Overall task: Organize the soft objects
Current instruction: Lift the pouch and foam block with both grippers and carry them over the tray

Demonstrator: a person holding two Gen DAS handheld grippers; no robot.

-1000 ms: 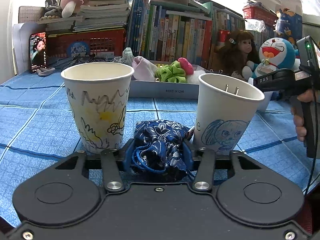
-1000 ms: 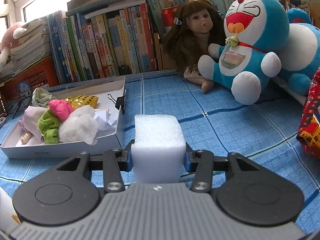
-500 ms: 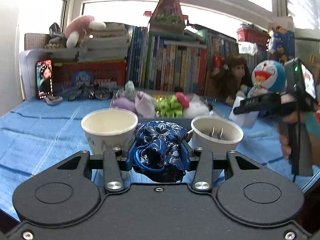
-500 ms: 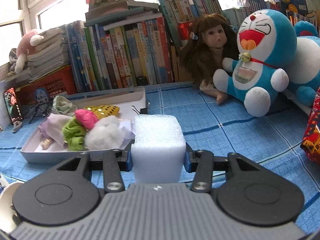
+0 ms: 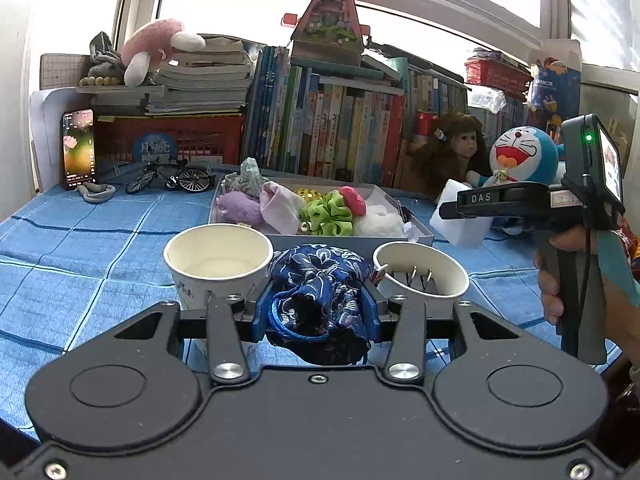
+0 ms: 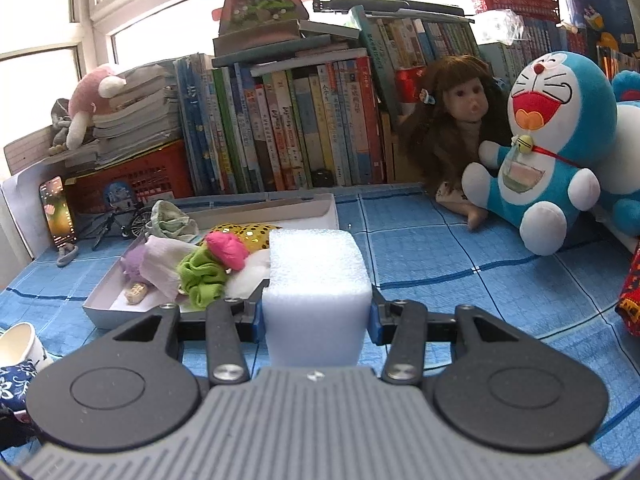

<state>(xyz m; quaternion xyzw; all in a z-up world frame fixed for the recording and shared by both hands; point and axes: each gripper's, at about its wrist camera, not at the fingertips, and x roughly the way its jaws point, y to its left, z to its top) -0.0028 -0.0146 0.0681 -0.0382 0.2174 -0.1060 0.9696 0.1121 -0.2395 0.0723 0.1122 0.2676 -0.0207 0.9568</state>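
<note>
My left gripper (image 5: 316,312) is shut on a dark blue flowered cloth pouch (image 5: 320,292) and holds it above the table, between two paper cups (image 5: 218,258) (image 5: 420,276). My right gripper (image 6: 316,312) is shut on a white foam block (image 6: 318,280), held above the table to the right of a white tray (image 6: 304,210). The tray (image 5: 420,232) holds several soft things: a green scrunchie (image 5: 326,216), a pink ball (image 5: 354,200), white fluff (image 5: 378,220), pale cloths. The right gripper and block (image 5: 460,220) also show in the left wrist view.
A blue checked cloth (image 5: 100,248) covers the table. Books (image 5: 328,132), a red basket (image 5: 168,140), a phone (image 5: 78,148) and a toy bicycle (image 5: 172,176) line the back. A doll (image 6: 456,128) and a Doraemon plush (image 6: 556,140) sit at the right.
Both grippers have risen with their loads. The cups now sit lower in the left view and their insides show; the tray lies lower in the right view.
</note>
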